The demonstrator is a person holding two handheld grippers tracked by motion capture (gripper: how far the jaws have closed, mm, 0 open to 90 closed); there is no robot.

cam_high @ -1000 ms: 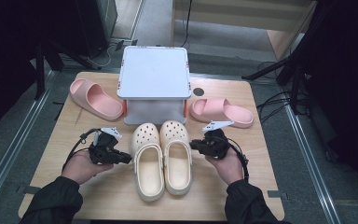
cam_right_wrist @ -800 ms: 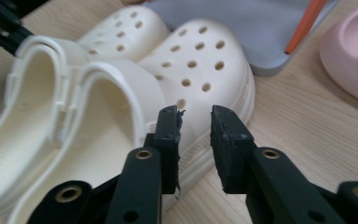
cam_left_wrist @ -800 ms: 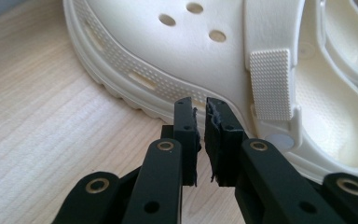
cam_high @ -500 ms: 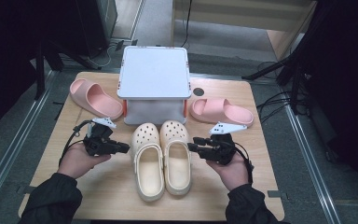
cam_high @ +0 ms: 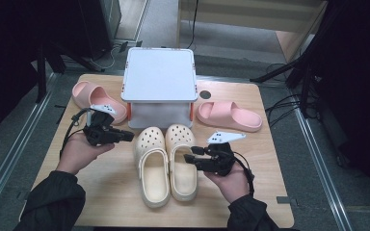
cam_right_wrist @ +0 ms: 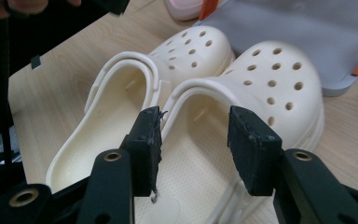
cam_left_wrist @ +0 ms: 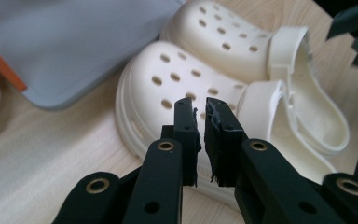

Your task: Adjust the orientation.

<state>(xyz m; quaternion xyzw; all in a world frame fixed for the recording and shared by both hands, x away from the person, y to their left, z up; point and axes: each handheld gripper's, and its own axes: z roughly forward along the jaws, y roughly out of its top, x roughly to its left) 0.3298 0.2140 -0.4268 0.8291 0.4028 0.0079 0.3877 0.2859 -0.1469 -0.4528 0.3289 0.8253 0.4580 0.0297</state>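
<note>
**Foam, wood and matt black plastic**

The cream clogs (cam_high: 166, 163) look like smooth, matt moulded foam pierced with holes. The table (cam_high: 111, 183) is pale wood with fine grain. Both grippers, left (cam_left_wrist: 200, 122) and right (cam_right_wrist: 196, 135), are matt black plastic with brass-coloured rivets and rough, frayed pads (cam_right_wrist: 249, 144). The grey box (cam_high: 159, 77) looks smooth plastic

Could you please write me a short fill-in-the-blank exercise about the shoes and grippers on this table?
1. The right gripper has its jaws ____ beside the cream clogs.
2. Each pink slide lies to one side of the grey ____.
3. The left gripper points at the ____ end of a clog.
4. The clogs lie ____ by side.

Missing words: open; box; toe; side
</note>
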